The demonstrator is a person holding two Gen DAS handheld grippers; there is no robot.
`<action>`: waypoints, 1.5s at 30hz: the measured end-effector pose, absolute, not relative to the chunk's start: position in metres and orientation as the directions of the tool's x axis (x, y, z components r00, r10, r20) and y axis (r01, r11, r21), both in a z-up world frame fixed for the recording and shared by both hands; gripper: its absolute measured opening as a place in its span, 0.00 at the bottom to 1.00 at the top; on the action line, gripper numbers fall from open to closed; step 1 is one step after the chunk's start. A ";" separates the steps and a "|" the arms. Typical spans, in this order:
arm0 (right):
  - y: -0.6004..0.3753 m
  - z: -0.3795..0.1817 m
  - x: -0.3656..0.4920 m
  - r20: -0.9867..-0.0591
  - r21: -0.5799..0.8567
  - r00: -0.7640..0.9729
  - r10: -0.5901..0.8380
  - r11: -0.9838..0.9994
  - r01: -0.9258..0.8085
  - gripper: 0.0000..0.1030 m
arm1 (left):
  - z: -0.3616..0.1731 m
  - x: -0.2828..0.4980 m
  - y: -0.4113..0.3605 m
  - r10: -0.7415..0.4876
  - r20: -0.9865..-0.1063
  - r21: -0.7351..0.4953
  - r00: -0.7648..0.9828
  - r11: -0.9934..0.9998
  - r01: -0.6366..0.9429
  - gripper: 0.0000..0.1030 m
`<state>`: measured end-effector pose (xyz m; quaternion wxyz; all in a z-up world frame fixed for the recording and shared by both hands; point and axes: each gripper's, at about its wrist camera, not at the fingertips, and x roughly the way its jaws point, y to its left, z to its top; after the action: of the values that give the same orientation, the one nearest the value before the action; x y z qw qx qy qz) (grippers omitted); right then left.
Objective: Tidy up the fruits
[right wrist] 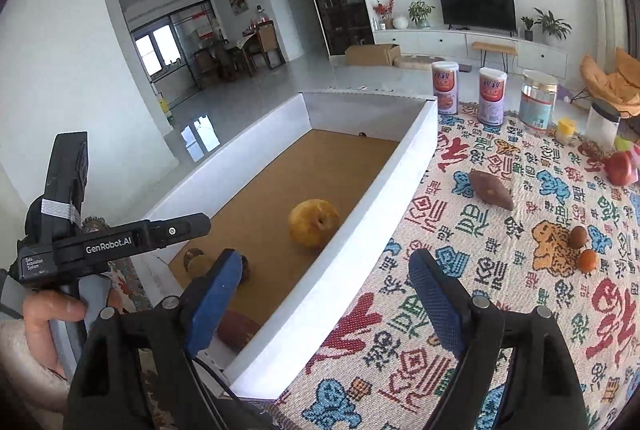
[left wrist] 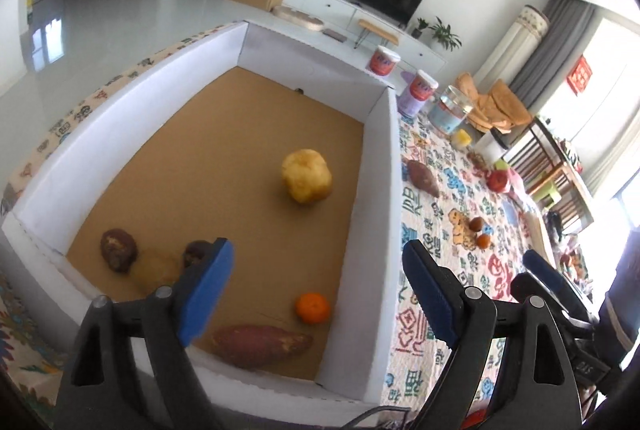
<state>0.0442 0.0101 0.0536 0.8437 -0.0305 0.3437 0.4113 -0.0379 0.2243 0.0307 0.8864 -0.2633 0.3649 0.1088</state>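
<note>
A white-walled box [left wrist: 378,166] with a brown floor holds a yellow pear-like fruit [left wrist: 306,176], an orange [left wrist: 313,307], a sweet potato [left wrist: 260,345] and dark fruits [left wrist: 118,250] at the near left. My left gripper [left wrist: 320,286] is open and empty above the box's near end. My right gripper [right wrist: 326,294] is open and empty over the box's right wall [right wrist: 360,250]. The yellow fruit [right wrist: 314,224] shows in that view too. On the patterned cloth lie a sweet potato [right wrist: 491,190], two small brown fruits [right wrist: 583,248] and a red fruit [right wrist: 619,168].
Two cans [right wrist: 468,94], a glass jar [right wrist: 538,104], a small jar [right wrist: 604,124] and a yellow item [right wrist: 566,128] stand at the table's far side. The other gripper's body [right wrist: 108,242] is at the left in the right wrist view.
</note>
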 end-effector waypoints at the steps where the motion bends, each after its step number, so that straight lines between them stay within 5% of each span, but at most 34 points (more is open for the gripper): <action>1: -0.009 0.053 0.047 -0.598 0.212 0.466 0.652 0.689 -0.693 0.91 | 0.036 -0.035 0.207 -0.035 -0.692 -0.394 0.721 0.855 -0.337 0.85; 8: -0.152 -0.002 0.095 -0.656 0.055 0.688 0.310 0.929 -0.366 0.93 | 0.051 -0.013 0.065 -0.355 -0.638 -0.427 0.683 0.902 0.069 0.94; 13: -0.243 -0.054 0.126 -0.738 -0.018 0.673 0.043 0.996 -0.083 0.93 | 0.025 0.020 -0.025 -0.485 -0.681 -0.441 0.549 0.870 0.221 0.95; 17: -0.292 -0.070 0.136 -0.776 0.087 0.630 0.010 0.992 0.091 0.93 | -0.014 0.055 -0.053 -0.429 -0.723 -0.395 0.542 0.900 0.184 0.95; 25: -0.309 -0.089 0.146 -0.820 0.079 0.570 -0.055 0.975 0.207 0.93 | -0.071 0.119 -0.041 -0.120 -0.739 -0.111 0.663 0.992 0.057 0.95; 34: -0.304 -0.098 0.151 -0.839 0.072 0.541 -0.050 0.977 0.201 0.97 | -0.104 0.149 -0.019 -0.082 -0.774 -0.137 0.628 0.990 -0.040 0.95; 45: -0.298 -0.100 0.153 -0.848 0.035 0.525 -0.072 0.981 0.190 1.00 | -0.109 0.152 -0.052 0.046 -0.803 0.037 0.594 0.999 -0.028 1.00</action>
<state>0.1531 -0.2978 -0.1001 0.8711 0.0613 0.4814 -0.0750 0.1521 -0.0522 -0.1088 0.8927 0.0101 0.4501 0.0209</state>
